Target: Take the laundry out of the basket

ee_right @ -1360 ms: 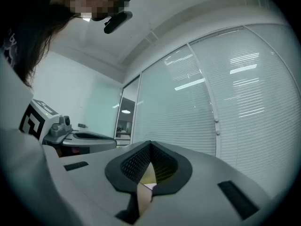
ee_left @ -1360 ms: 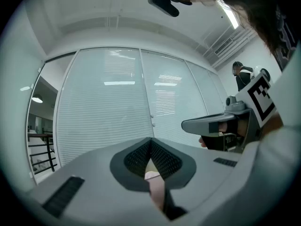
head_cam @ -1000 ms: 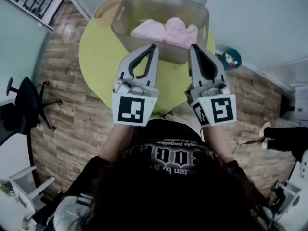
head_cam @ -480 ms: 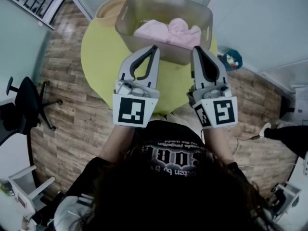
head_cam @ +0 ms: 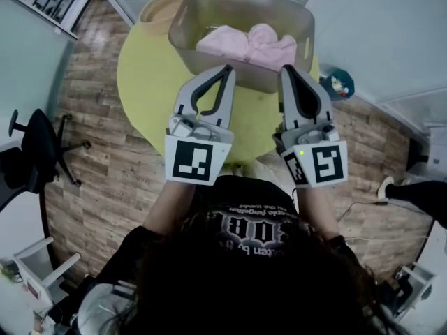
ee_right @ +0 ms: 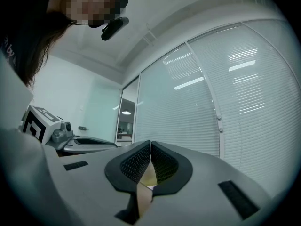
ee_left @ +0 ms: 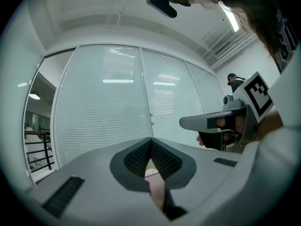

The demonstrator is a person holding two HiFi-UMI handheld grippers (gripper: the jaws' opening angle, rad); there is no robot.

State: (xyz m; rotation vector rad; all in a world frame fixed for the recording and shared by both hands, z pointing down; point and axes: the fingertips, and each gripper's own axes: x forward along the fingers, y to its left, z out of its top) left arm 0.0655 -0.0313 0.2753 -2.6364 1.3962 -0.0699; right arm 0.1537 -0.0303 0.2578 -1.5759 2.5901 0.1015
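The left forearm (head_cam: 167, 204) and right forearm (head_cam: 316, 202) reach forward from the torso, roughly parallel. Each hand carries a set of tongs. The left tongs (head_cam: 225, 72) point forward, jaws closed tip to tip with nothing between them. The right tongs (head_cam: 286, 72) are alongside but apart from them, jaws likewise pressed together and empty. Both marker cubes face up toward the head.

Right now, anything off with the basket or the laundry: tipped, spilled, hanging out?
Nothing stands out. The basket sits upright on the yellow table, with the pink laundry piled inside it and none on the table. The left gripper and right gripper are shut, empty and short of the basket.
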